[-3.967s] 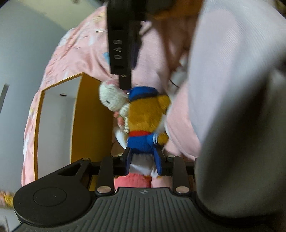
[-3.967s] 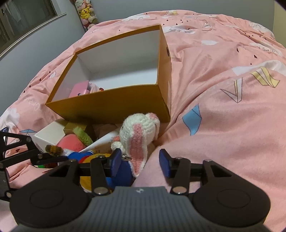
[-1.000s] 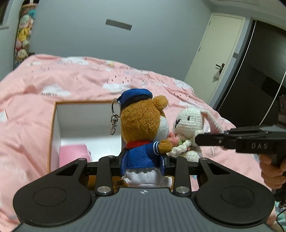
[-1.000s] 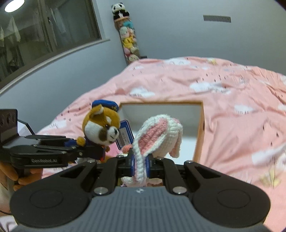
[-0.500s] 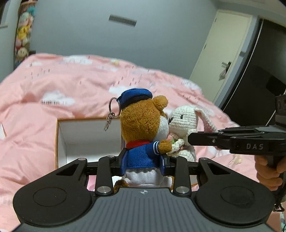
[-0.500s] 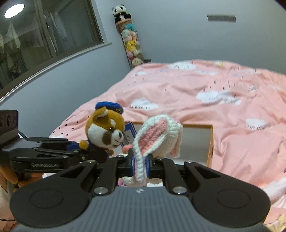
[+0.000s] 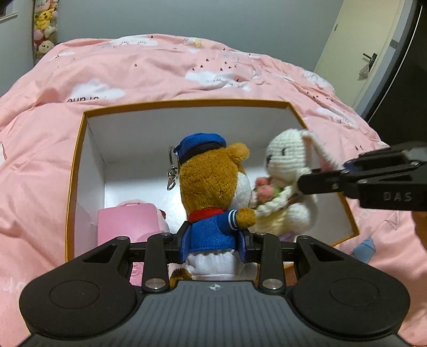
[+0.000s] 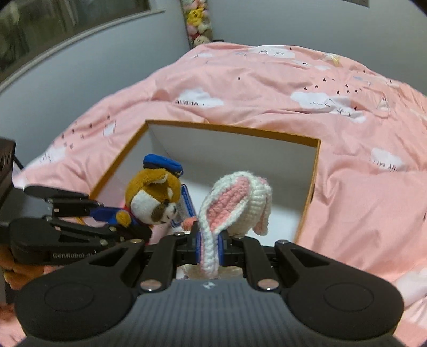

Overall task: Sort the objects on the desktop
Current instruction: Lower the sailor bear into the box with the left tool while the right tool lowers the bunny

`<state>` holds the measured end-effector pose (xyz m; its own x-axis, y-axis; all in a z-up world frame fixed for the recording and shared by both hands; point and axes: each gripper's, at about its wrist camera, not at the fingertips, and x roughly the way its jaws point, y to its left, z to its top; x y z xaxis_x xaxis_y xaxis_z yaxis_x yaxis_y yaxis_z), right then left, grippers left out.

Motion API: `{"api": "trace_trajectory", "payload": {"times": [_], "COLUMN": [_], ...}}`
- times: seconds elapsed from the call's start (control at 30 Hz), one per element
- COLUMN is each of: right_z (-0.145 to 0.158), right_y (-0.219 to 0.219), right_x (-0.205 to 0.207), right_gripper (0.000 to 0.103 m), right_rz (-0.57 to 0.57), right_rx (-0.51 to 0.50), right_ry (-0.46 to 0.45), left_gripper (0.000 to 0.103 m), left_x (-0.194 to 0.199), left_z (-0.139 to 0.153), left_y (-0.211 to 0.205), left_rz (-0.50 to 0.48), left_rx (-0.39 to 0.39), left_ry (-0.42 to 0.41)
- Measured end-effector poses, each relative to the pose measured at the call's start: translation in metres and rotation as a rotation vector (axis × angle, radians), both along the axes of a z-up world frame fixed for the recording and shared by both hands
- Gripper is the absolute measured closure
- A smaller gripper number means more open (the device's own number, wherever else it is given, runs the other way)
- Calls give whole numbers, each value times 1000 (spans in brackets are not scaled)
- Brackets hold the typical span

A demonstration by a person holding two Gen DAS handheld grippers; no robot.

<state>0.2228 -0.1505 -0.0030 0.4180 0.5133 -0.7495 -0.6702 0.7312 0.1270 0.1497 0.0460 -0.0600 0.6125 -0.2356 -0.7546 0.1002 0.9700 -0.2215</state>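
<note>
My left gripper [image 7: 214, 244] is shut on a brown plush bear [image 7: 210, 184] with a blue cap and sailor jacket. My right gripper [image 8: 209, 245] is shut on the ear of a white crocheted rabbit [image 8: 237, 202]. Both toys hang over the open orange box [image 7: 80, 149] with white inside walls. The rabbit [image 7: 288, 170] shows right of the bear in the left wrist view, touching its paw. The bear [image 8: 154, 197] shows left of the rabbit in the right wrist view, with the box's rim [image 8: 240, 130] behind.
A pink box-shaped item [image 7: 128, 221] lies inside the box at its near left. The box sits on a pink bedspread [image 7: 40, 160] with cloud prints. A column of plush toys [image 8: 197, 24] hangs in the far corner. A door [image 7: 355, 53] stands at the right.
Both grippers have tilted down and moved forward with their toys, which now hang over the box's opening. More of the box's inside shows.
</note>
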Motion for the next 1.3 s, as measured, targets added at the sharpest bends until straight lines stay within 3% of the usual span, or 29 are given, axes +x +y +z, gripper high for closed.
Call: {"api": "trace_trajectory", "payload": {"times": [0.3, 0.63, 0.87, 1.13, 1.3], "right_z": [7, -26, -42, -55, -55], "right_y": [-1, 25, 41, 55, 56], "right_x": [8, 18, 23, 26, 28], "right_gripper": [91, 91, 90, 90, 84], "right_rz": [161, 174, 184, 195, 187], "right_rx": [-7, -44, -49, -32, -24], "right_ry": [59, 116, 160, 202, 211], "left_gripper": [64, 64, 63, 63, 55], "left_x": [13, 24, 24, 29, 25], "left_z": [-13, -29, -31, -38, -37], "left_y": [-2, 7, 4, 19, 24], "left_rz": [-30, 16, 24, 40, 31], "left_rx": [64, 36, 54, -33, -76], "left_ry": [73, 183, 192, 214, 194]}}
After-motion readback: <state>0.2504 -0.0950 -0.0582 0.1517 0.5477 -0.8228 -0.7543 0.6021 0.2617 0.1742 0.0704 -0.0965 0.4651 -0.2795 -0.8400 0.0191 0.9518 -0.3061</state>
